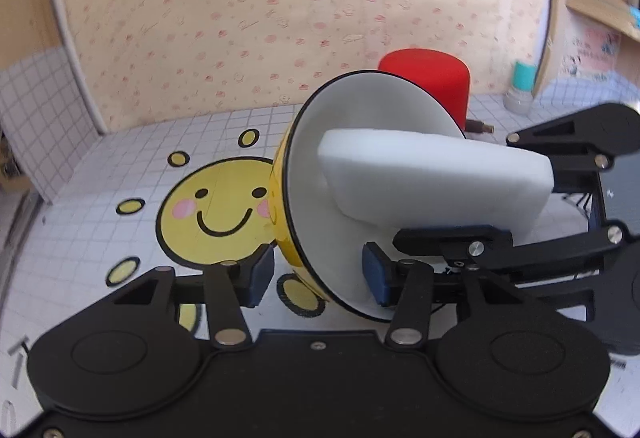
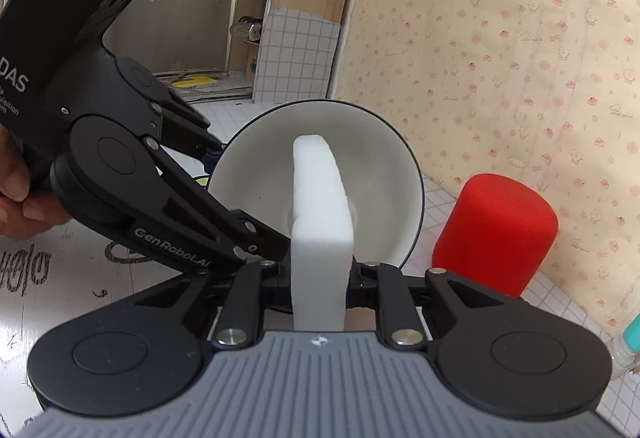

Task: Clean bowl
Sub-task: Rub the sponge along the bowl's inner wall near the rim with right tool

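On the grid-patterned desk, with its one large yellow smiley face ringed by small yellow dots, two tongs meet at one bowl. The bowl, yellow outside and white inside with a dark rim, is tipped on its side at the centre of the left wrist view, its mouth facing 3 o'clock. The left tongs straddle its lower rim at 6 o'clock, one blue pad outside and one inside the wall; the pads stand apart from the wall, so the bowl sits loosely between released jaws. The right tongs are clenched on one white sponge, which reaches into the bowl's hollow and touches its inner floor. One red cylinder stands behind the bowl at 1 o'clock, and one small bottle with a teal cap stands at 2 o'clock by the wall. A hand grips the left tongs' handle at 9 o'clock in the right wrist view
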{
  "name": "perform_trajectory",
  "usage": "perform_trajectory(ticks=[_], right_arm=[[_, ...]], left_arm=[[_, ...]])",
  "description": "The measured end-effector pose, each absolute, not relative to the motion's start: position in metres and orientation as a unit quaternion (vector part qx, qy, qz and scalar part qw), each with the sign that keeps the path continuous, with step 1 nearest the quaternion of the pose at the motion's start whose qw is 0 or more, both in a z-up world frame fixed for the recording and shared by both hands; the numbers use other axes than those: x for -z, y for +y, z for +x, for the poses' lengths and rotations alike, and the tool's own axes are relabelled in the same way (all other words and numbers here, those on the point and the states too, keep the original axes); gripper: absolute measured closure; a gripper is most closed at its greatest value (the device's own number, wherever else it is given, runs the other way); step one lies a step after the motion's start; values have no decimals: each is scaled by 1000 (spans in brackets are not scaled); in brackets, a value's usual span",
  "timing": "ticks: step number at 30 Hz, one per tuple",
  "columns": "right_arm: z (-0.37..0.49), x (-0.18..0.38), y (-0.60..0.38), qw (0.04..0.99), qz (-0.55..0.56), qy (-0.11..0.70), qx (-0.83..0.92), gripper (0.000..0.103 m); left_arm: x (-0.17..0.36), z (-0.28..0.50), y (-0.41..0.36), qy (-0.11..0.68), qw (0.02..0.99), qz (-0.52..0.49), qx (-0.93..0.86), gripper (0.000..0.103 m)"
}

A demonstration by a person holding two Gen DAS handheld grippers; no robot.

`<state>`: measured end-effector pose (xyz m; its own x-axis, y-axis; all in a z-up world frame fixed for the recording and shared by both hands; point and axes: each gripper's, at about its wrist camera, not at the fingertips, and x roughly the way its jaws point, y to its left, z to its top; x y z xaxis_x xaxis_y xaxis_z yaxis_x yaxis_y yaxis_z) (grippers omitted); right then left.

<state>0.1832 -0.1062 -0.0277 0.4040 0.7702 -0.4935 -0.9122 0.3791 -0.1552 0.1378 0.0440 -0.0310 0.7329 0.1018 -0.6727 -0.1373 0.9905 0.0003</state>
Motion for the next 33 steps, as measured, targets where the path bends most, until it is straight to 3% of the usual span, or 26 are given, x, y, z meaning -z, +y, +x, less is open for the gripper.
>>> perform_trajectory(ticks=[3, 4, 8, 11, 15, 17, 18, 28, 33], right_arm=[[183, 25, -111, 816, -199, 172, -515, 80], [182, 24, -112, 816, -199, 168, -516, 79], [181, 19, -115, 817, -194, 159, -519, 58], [180, 15, -118, 818, -185, 154, -523, 56], [179, 12, -120, 817, -175, 144, -530, 61], [180, 9, -123, 816, -165, 141, -536, 76], [180, 8, -123, 815, -159, 138, -540, 77], [178, 5, -123, 833, -166, 100, -518, 78], [184, 11, -115, 820, -183, 131, -526, 80]], left_arm=[[34, 138, 44, 357, 932, -36, -59, 53], [33, 138, 44, 358, 931, -36, -56, 60], [30, 137, 43, 360, 931, -25, -50, 68], [29, 136, 43, 362, 931, -8, -49, 68], [26, 136, 42, 365, 929, 22, -54, 69], [24, 137, 45, 370, 927, 28, -56, 69], [23, 137, 47, 372, 926, 30, -57, 69], [22, 135, 41, 375, 924, 50, -51, 68], [22, 136, 40, 374, 924, 56, -53, 68]])
